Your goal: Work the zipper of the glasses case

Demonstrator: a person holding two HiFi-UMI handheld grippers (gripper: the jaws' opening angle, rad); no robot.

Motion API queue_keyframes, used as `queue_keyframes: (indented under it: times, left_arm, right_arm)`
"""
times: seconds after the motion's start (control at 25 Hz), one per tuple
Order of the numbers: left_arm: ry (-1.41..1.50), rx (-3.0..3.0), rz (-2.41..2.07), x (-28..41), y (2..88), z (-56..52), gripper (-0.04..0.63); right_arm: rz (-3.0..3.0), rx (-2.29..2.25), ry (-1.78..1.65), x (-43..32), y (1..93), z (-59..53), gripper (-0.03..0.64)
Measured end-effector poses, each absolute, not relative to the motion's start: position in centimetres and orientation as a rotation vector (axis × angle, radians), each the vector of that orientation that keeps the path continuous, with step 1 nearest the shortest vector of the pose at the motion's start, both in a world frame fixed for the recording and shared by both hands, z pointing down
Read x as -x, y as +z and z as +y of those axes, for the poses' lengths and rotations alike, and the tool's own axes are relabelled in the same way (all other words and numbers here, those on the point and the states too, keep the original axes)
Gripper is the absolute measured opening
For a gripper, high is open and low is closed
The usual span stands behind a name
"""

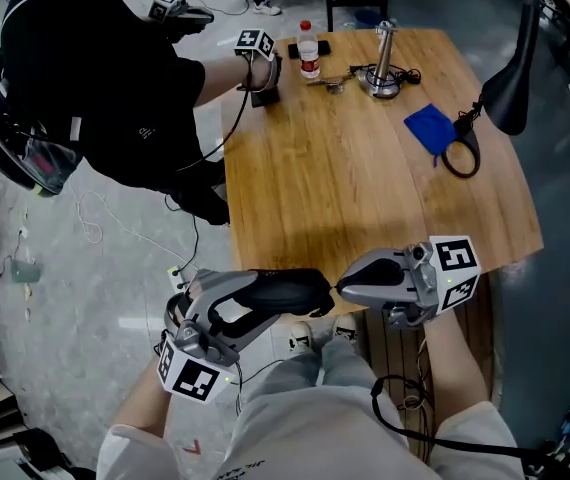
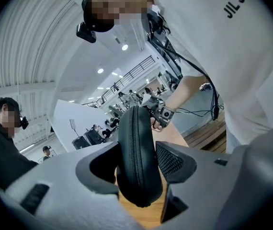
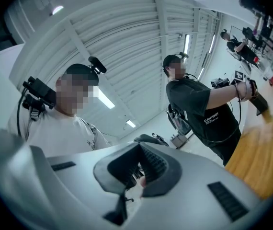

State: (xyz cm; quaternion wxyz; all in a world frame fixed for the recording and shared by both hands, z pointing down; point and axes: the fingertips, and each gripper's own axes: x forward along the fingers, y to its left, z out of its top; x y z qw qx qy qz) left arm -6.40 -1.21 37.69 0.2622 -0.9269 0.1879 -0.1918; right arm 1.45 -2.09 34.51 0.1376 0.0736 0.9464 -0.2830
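Nearest, the left tool (image 2: 137,176) is clamped across the black glasses case (image 2: 134,143). That case stands on edge between its jaws, zipper seam facing back along the tool, held off the near edge of the desk (image 1: 365,178). The right tool (image 1: 342,290), jaws drawn together, meets the case's end just ahead of the left tool's tips. Whether it has the zipper pull I cannot tell. Best, probably, to hold the clamp firm and draw the pull along the seam's curve, never away from it.
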Motion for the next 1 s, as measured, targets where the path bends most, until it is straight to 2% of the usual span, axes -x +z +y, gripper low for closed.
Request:
queue_keyframes:
  times: [0.2,0.56,1.0]
  left_arm:
    - [-0.555,2.498,0.525,6.6,38.2,-1.4,0.249]
    - [-0.963,2.362,0.607,6.8,42.9,-3.5,0.241]
    - [-1.232,2.203,0.641,6.6,45.9,-4.6,0.233]
  right_arm:
    - [2.828,-0.146,-0.784,-1.3,34.8,-2.4,0.003]
    - [3.119,0.204,-0.851,-1.1,39.7,-3.8,0.001]
    - [3.273,0.395,-0.914,-0.7,41.9,-3.3,0.0]
